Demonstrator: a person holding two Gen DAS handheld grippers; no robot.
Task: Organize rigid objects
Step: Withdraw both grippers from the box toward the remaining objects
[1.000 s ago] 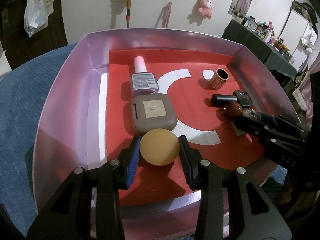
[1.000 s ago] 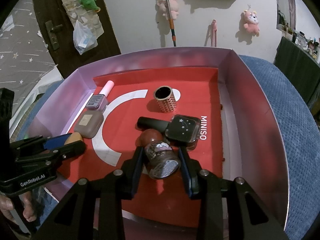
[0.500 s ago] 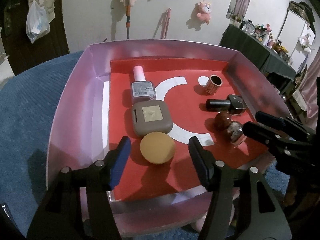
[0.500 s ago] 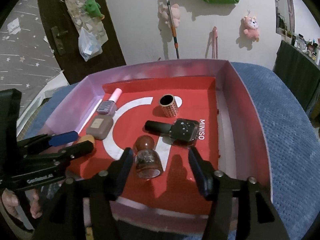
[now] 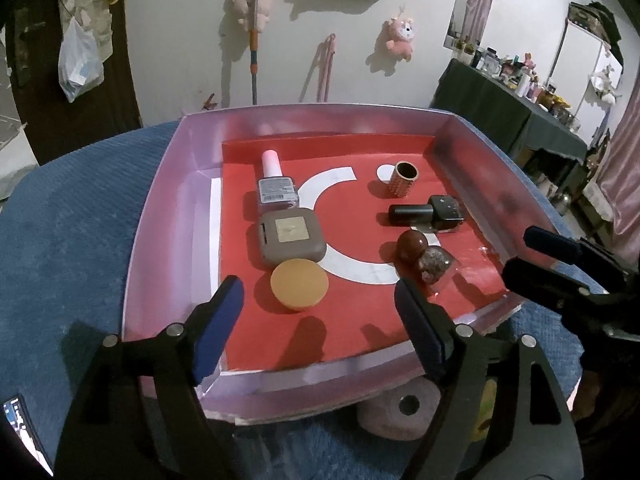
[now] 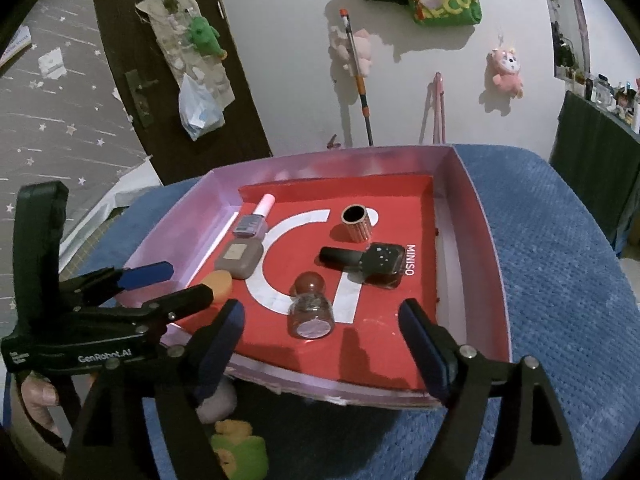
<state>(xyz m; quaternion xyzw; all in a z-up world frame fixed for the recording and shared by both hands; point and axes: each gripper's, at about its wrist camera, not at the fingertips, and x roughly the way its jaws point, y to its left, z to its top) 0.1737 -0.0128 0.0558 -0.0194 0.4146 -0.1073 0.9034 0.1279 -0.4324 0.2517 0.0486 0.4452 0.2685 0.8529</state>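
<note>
Red-lined box (image 5: 160, 216) holds every item: tan puff (image 5: 299, 285) at 6 o'clock, bottle with brown ball cap (image 6: 311, 309) at 4. Left tool (image 5: 318, 320) and right tool (image 6: 322, 338) are both spreading wider, nothing between their pads.

"MINISO" on red box floor (image 6: 412, 260); "GenRobot.AI" on left claw (image 6: 105, 357)

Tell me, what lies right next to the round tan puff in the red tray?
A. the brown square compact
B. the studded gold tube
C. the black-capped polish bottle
A: the round tan puff sits against the brown square compact; the other two lie across the tray.
</note>
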